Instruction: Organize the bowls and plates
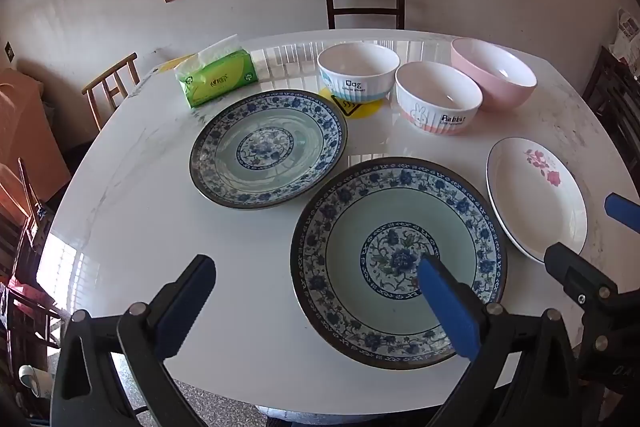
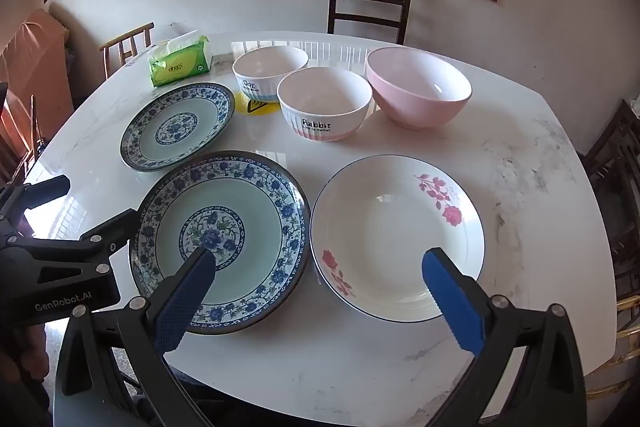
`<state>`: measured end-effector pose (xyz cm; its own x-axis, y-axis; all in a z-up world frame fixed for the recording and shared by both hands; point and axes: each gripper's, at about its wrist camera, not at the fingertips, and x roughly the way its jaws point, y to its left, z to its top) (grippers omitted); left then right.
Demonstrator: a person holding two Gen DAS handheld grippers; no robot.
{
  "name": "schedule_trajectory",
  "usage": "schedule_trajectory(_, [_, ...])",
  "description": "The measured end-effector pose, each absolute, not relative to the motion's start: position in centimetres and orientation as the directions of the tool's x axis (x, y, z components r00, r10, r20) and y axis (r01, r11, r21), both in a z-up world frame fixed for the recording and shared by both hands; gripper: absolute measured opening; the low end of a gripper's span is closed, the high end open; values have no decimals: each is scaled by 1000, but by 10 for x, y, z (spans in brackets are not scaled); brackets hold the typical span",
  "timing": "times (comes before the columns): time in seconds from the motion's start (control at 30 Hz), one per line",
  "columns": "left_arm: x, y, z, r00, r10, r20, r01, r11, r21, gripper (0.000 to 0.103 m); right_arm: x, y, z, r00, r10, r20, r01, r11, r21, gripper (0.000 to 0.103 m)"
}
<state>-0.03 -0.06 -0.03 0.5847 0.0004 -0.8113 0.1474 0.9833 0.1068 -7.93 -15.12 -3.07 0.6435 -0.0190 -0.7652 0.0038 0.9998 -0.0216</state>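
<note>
White marble-look table (image 2: 520, 163) carries all the dishes, every one upright with its opening facing up; all are round, so none has a long axis to report. Largest item: near blue-patterned plate (image 1: 400, 227), flat on the table at the front, just beside the white plate with pink roses (image 2: 384, 227) on its right, rims close but touching cannot be judged. Second blue-patterned plate (image 1: 264, 143) lies farther back and left, apart from the near one. Plain pink bowl (image 2: 416, 87) stands at the back right. Next to it, a ribbed white bowl (image 2: 324, 107) with a pink base band, label "Rabbit" facing the cameras, a smaller line beneath not legible. Behind and left of it, a matching bowl (image 1: 356, 71) with a blue band, labelled "Dog", sitting partly on a yellow round sticker (image 1: 356, 107) bearing a black warning triangle. Green tissue pack (image 1: 216, 75) at the back left; its printed logo is too small to read. Left claw (image 1: 316, 283) hangs above the near blue plate's left edge, jaws spread wide, holding nothing. Right claw (image 2: 320, 275) hangs over the gap between the near blue plate and the rose plate, jaws likewise wide apart, empty. The left claw's body reads "GenRobot.AI" in the right wrist view.
</note>
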Motion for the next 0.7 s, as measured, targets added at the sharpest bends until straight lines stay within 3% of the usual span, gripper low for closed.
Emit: schedule_trajectory(0.7, [1,-4,-1,579,-5,-815,173,978,117,103,-79,-151,-31,640,-16,-768,0,1000,-21,102])
